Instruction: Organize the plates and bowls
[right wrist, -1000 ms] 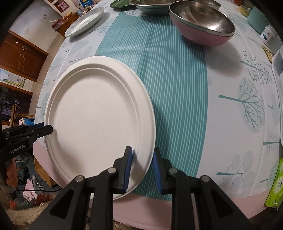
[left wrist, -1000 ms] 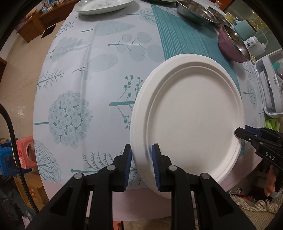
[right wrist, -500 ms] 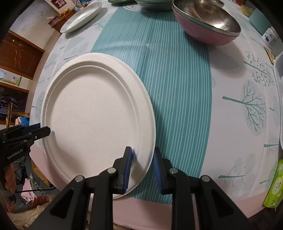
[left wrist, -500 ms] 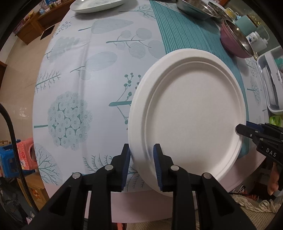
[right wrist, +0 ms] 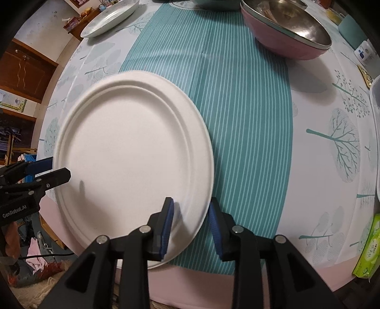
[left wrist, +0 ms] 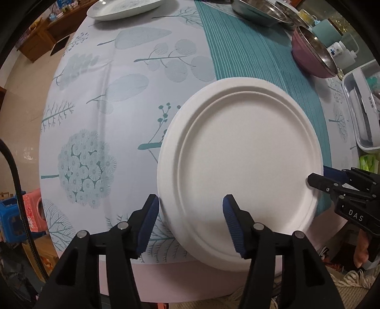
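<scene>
Left gripper (left wrist: 191, 224): jaws opening, now wide apart where a second ago they pinched the rim of the white paper plate (left wrist: 242, 171); the rim sits between the pads, untouched. Right gripper (right wrist: 191, 223): jaws also opening, less far, straddling the opposite rim at the plate's 5 o'clock in its own view; no clear press. Judgement: the plate has just been let go and rests on the table (left wrist: 99, 123) near the front edge, half on the teal striped runner (right wrist: 237, 118); this placement looks finished. Count, outward: one paper plate; one pale ceramic plate (left wrist: 123, 9) at 11 o'clock, far side; one pink steel-lined bowl (right wrist: 285, 31) at 1 o'clock; at least one steel bowl (left wrist: 258, 12) beyond, maybe more stacked, cannot tell.
</scene>
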Motion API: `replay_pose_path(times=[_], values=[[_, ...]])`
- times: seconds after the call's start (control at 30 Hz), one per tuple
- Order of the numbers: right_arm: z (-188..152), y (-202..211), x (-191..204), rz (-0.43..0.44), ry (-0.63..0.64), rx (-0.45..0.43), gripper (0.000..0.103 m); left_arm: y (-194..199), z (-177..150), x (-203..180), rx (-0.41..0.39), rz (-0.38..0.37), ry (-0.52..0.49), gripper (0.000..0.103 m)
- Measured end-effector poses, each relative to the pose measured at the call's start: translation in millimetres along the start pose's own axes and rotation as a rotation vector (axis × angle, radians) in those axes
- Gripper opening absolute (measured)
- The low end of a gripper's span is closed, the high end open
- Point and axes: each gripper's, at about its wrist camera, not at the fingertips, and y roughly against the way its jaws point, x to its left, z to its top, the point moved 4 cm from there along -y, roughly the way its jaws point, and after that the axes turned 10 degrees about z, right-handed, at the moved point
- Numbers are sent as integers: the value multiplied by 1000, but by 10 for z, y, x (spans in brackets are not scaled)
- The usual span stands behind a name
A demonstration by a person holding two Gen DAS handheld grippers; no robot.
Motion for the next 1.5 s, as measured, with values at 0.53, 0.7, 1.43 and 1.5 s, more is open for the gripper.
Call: replay_pose_path(times=[0.53, 0.7, 1.43, 1.5], values=[[-37, 320, -73, -62, 24, -63, 44, 345, 73, 243, -119, -20, 28, 55], [-27, 480, -90, -89, 34, -104, 44, 666, 103, 346, -226, -26, 49, 55], [334, 1087, 665, -73, 252, -312, 44, 1648, 265, 392, -546, 127, 5, 76], [378, 1124, 729, -65, 257, -311, 44, 1763, 320, 421, -573, 148, -5, 82]])
